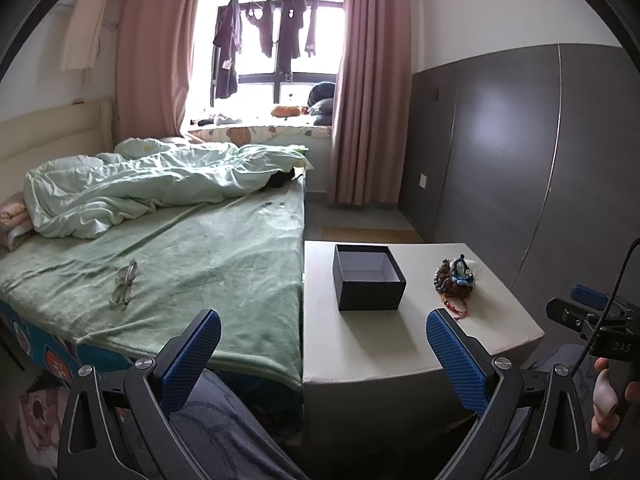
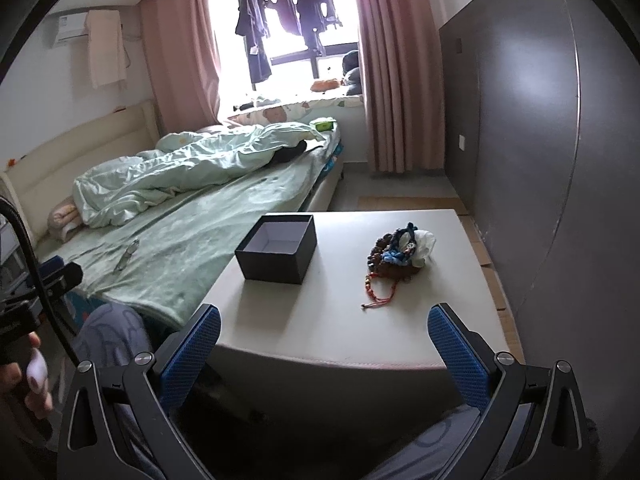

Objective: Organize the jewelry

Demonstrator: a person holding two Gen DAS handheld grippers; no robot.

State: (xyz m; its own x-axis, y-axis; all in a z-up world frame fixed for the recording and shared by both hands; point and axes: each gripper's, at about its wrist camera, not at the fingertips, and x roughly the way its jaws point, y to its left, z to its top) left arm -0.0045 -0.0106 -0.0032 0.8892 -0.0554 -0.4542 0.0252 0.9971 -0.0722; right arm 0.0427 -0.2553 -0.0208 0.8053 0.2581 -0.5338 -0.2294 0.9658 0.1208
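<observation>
A dark open box (image 1: 368, 276) with a pale, empty inside stands on a white table (image 1: 360, 344). To its right lies a pile of jewelry (image 1: 454, 274): brown bead strings, blue pieces and a red cord bracelet (image 1: 454, 306). My left gripper (image 1: 323, 332) is open and empty, held back over the table's near edge. In the right wrist view the box (image 2: 278, 248), the pile (image 2: 400, 250) and the red cord bracelet (image 2: 378, 294) lie on the table (image 2: 332, 328). My right gripper (image 2: 324, 332) is open and empty, short of the near edge.
A bed (image 1: 180, 248) with a green sheet and a rumpled quilt adjoins the table's left side; a pair of glasses (image 1: 125, 284) lies on it. A grey wardrobe wall (image 2: 540, 140) stands to the right. Pink curtains and a window are at the back.
</observation>
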